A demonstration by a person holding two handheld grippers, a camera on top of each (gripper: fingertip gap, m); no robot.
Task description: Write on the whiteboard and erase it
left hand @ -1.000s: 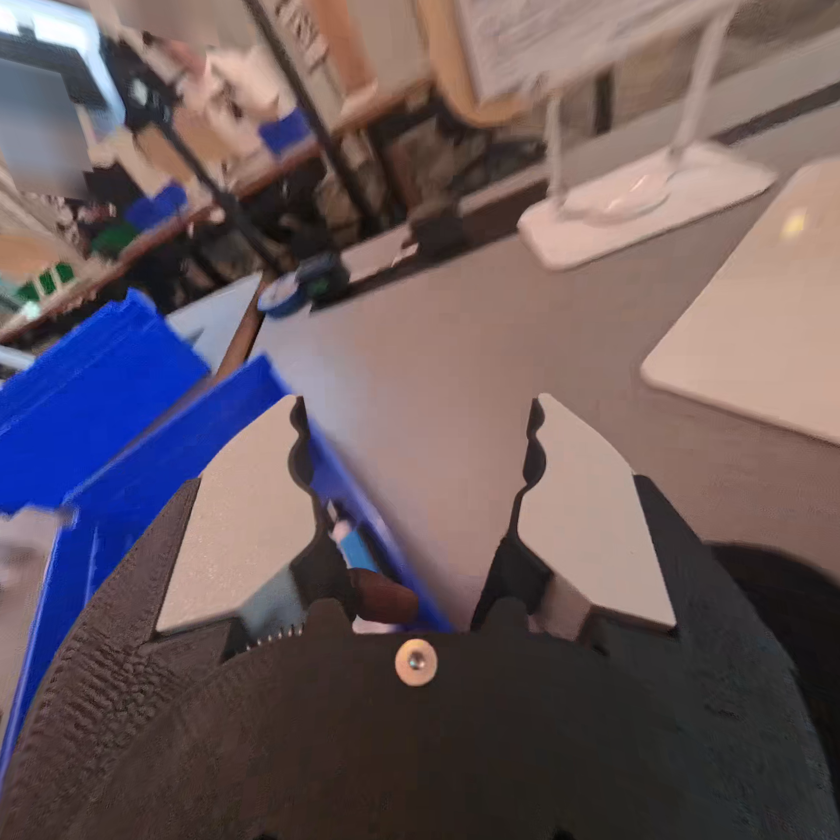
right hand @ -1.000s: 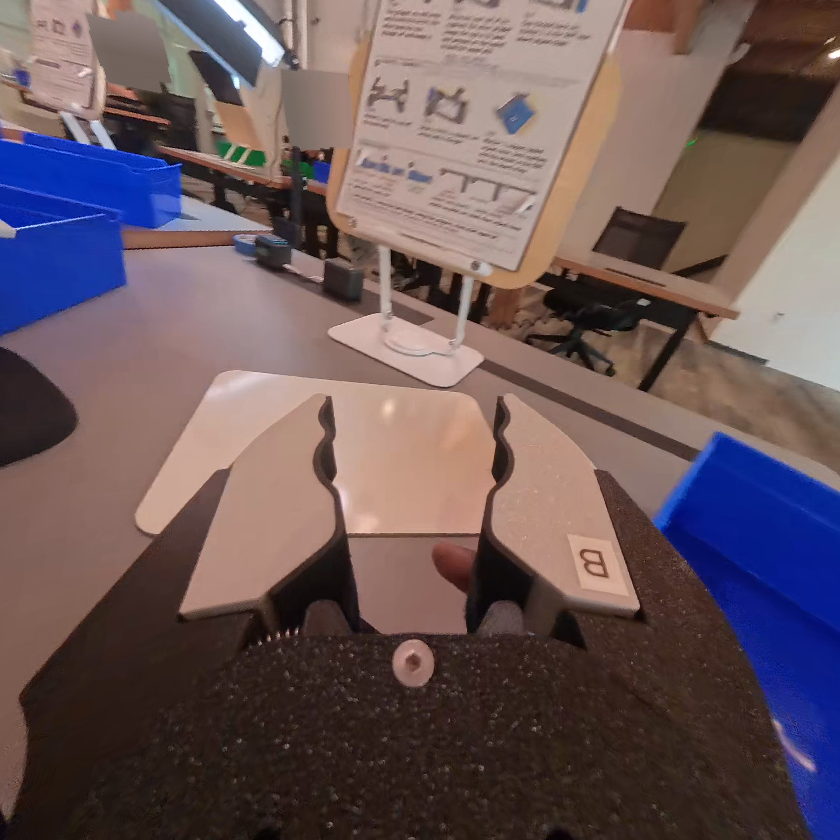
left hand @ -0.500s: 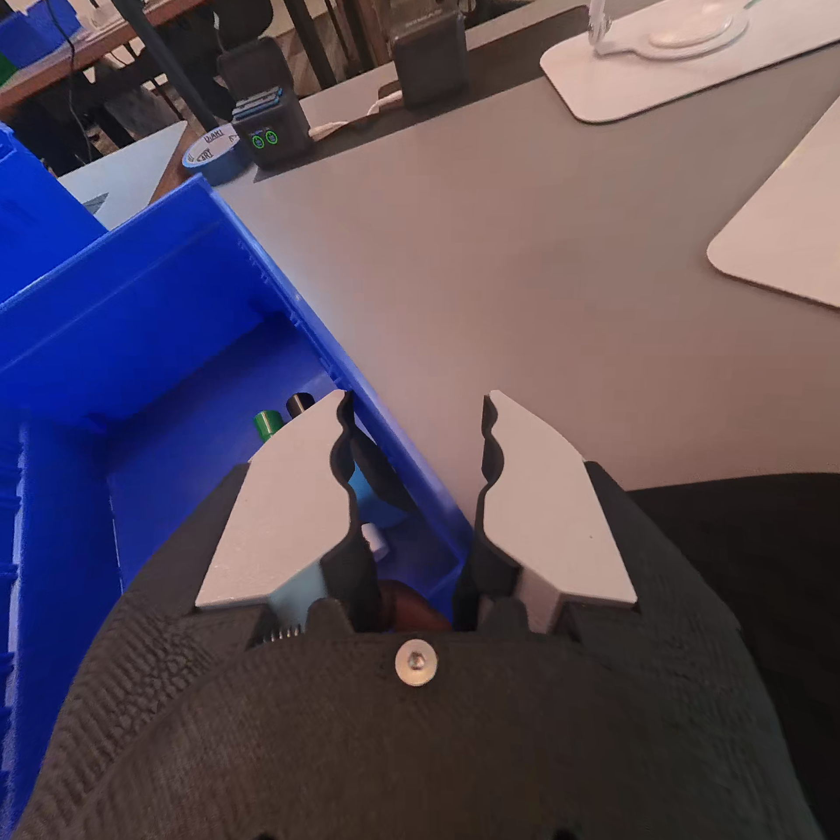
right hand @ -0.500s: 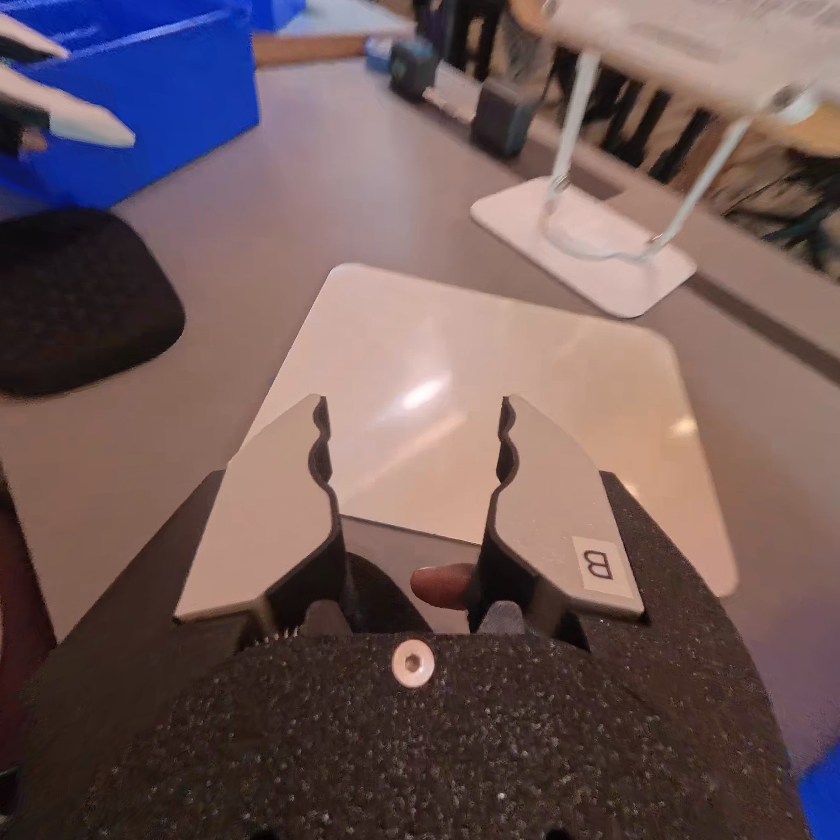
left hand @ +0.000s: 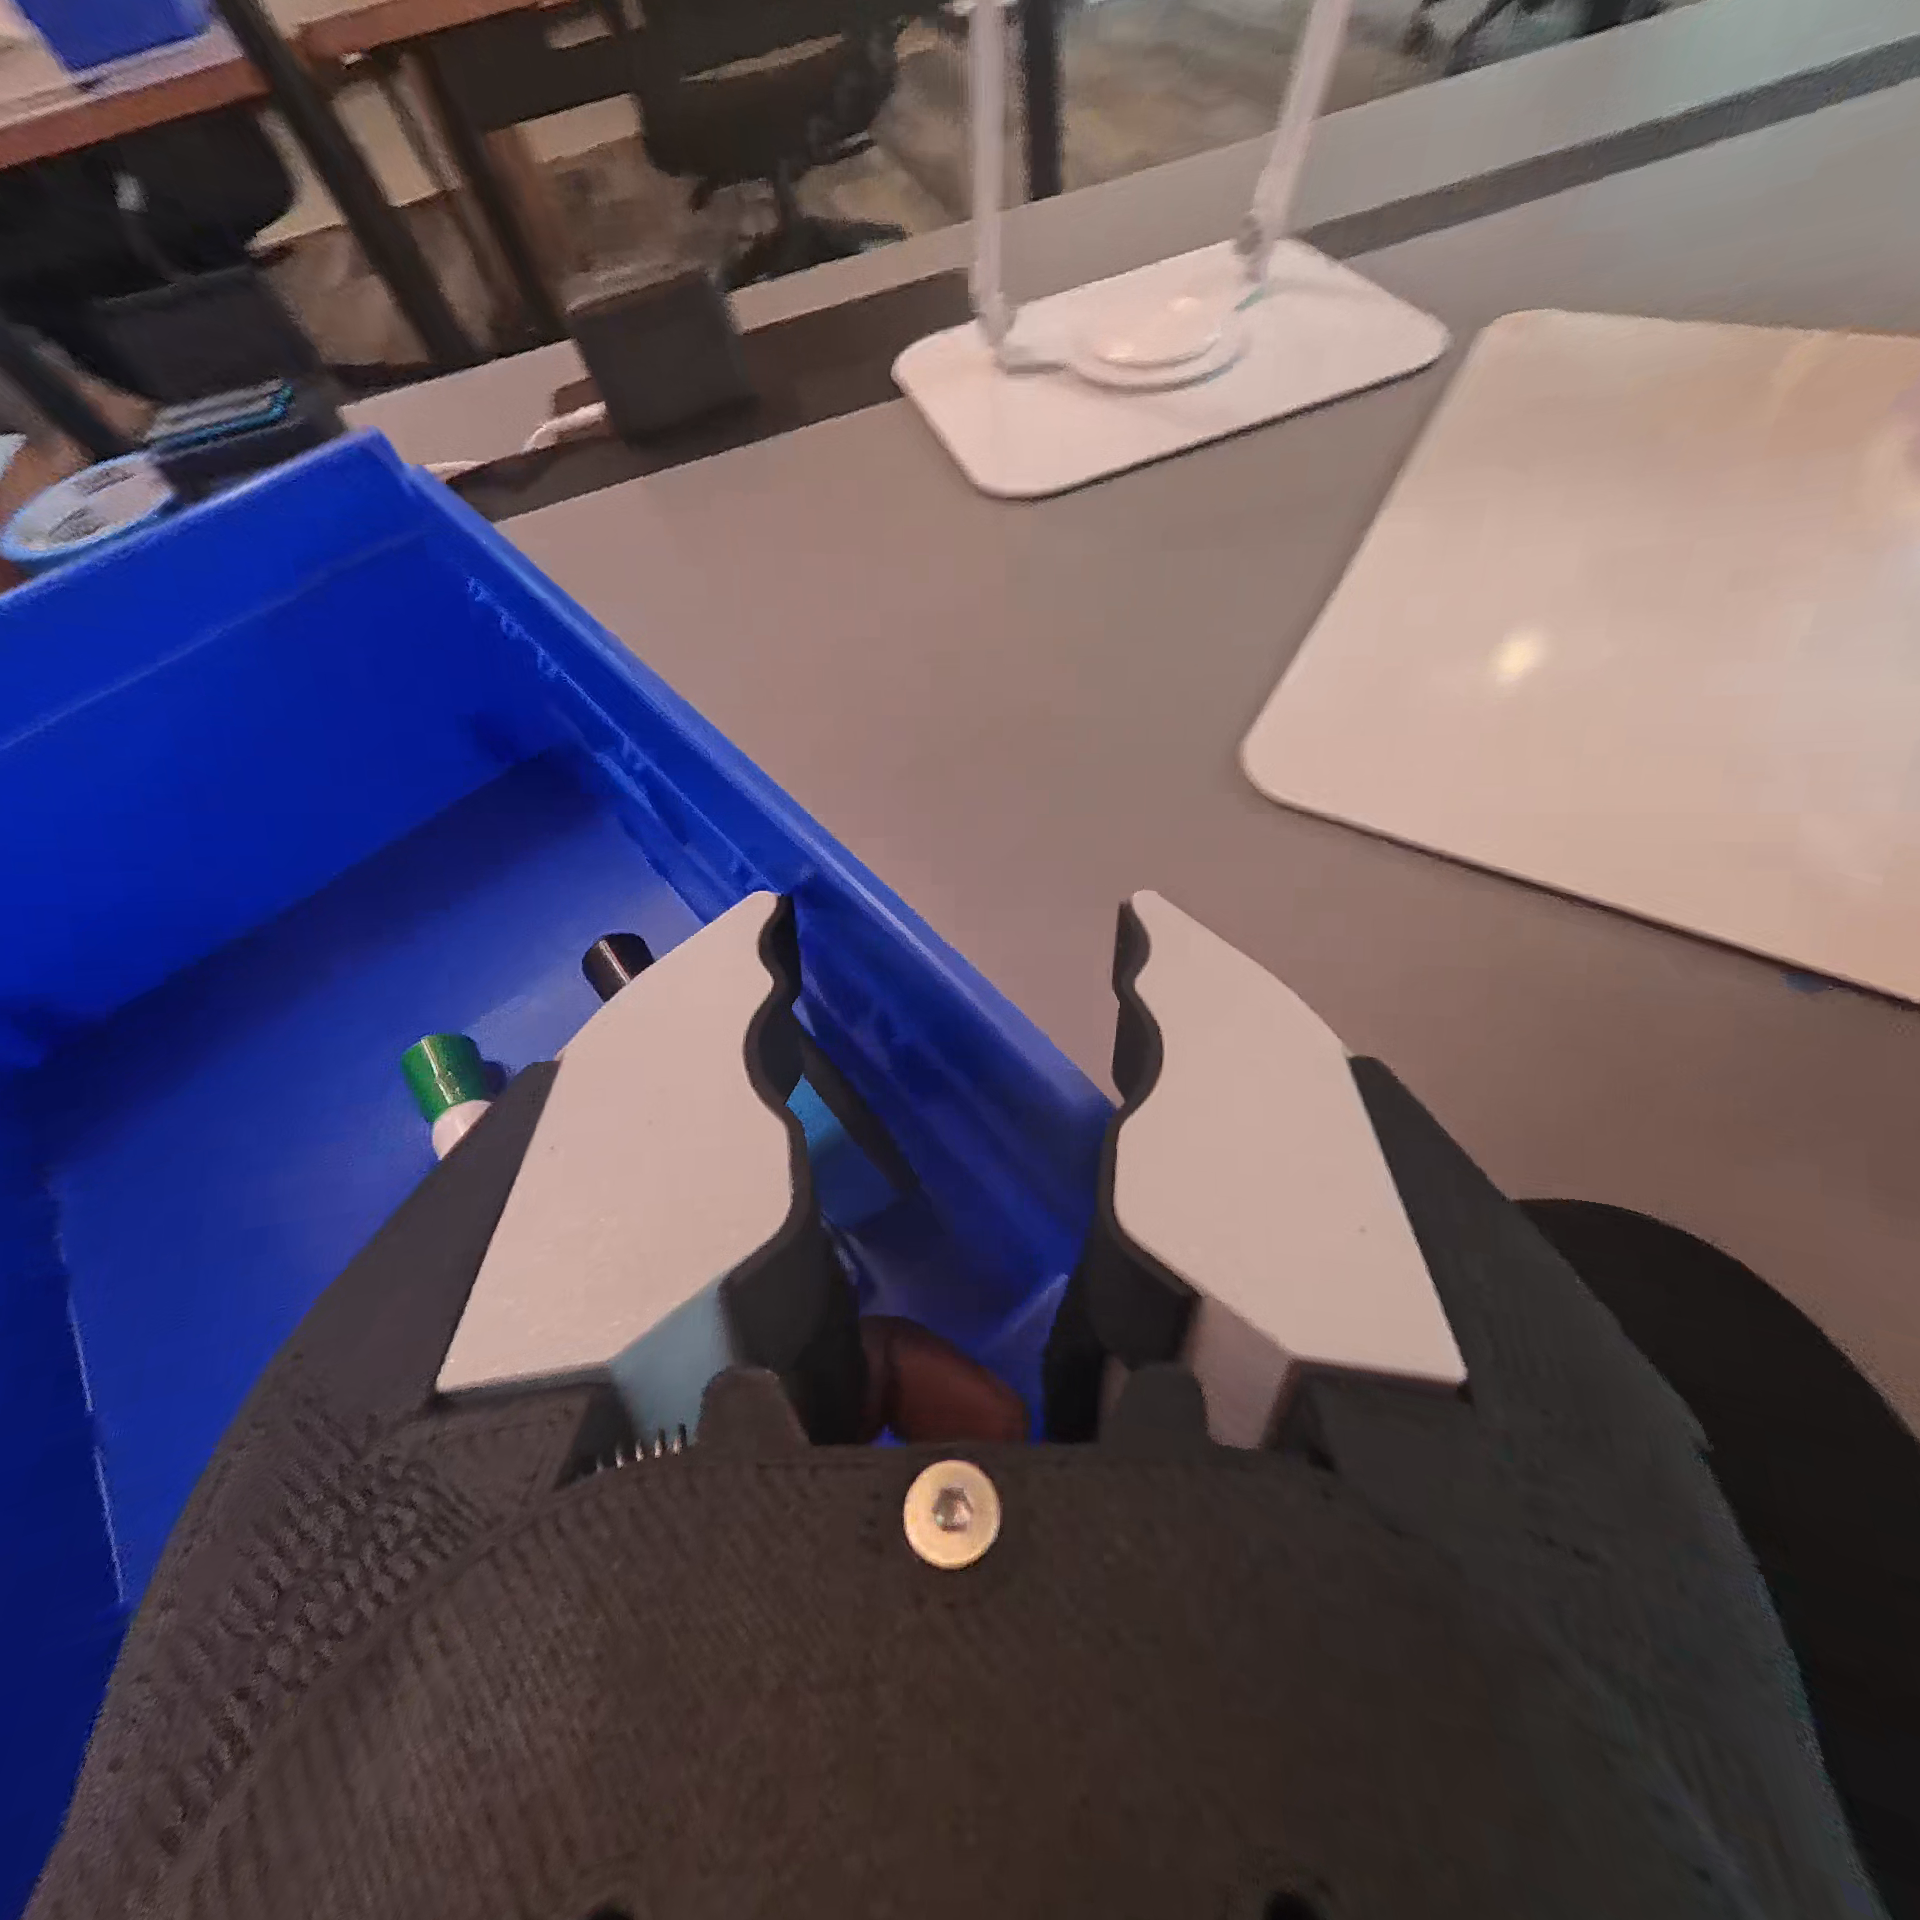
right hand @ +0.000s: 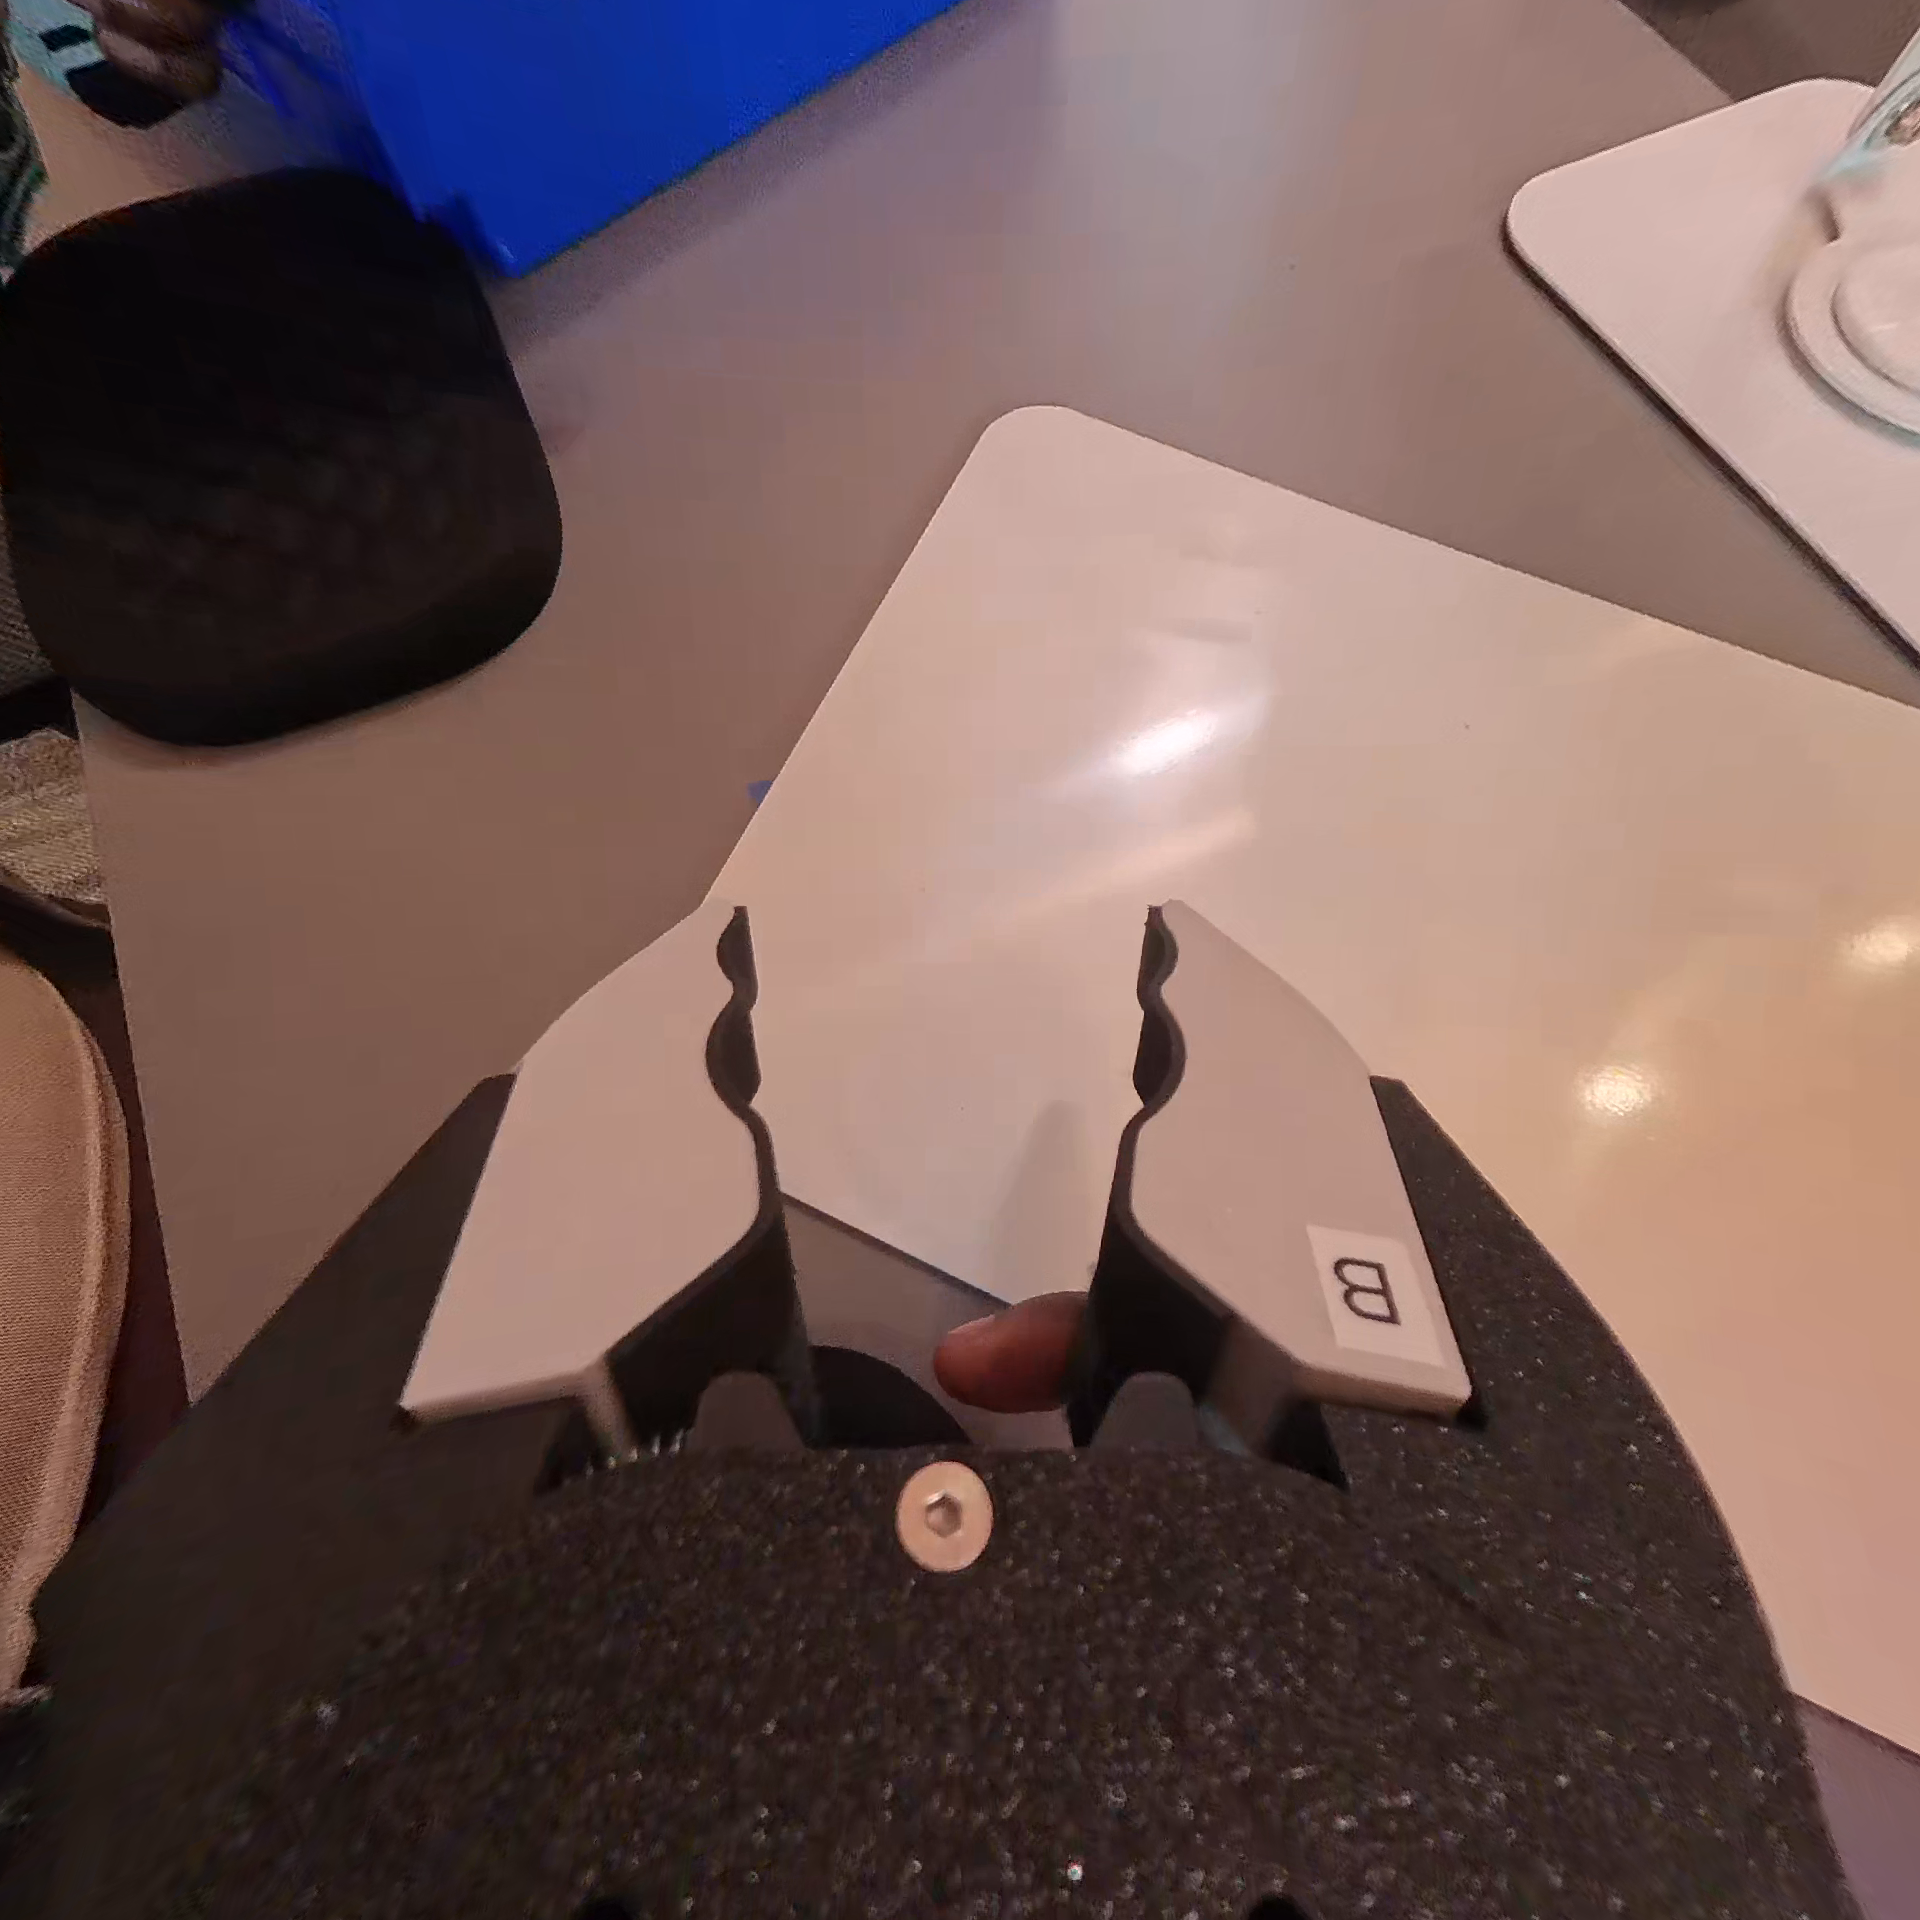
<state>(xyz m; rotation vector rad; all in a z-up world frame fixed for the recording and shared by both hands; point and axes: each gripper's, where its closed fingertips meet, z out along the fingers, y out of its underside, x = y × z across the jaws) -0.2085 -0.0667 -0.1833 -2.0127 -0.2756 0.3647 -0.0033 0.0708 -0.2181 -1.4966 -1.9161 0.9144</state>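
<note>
A blank white whiteboard [right hand: 1299, 831] lies flat on the grey table; it also shows at the right in the left wrist view [left hand: 1642, 665]. My right gripper [right hand: 945, 925] is open and empty, low over the board's near left corner. My left gripper [left hand: 956, 914] is open and empty, above the right wall of a blue bin [left hand: 260, 727]. In the bin lie markers, one with a green cap [left hand: 442, 1070] and one with a black cap [left hand: 613, 961], partly hidden by my left finger. A black pad [right hand: 249, 447], perhaps the eraser, lies on the table left of the board.
A white stand base [left hand: 1164, 384] with two thin legs sits behind the board. A dark box [left hand: 660, 348] and a roll of blue tape [left hand: 83, 509] sit at the table's far edge. The blue bin also shows in the right wrist view [right hand: 582, 104].
My left gripper swung right and its view tilted up; the whiteboard and stand show more. My right gripper dropped lower and closer over the board's near left corner. Both stay open.
</note>
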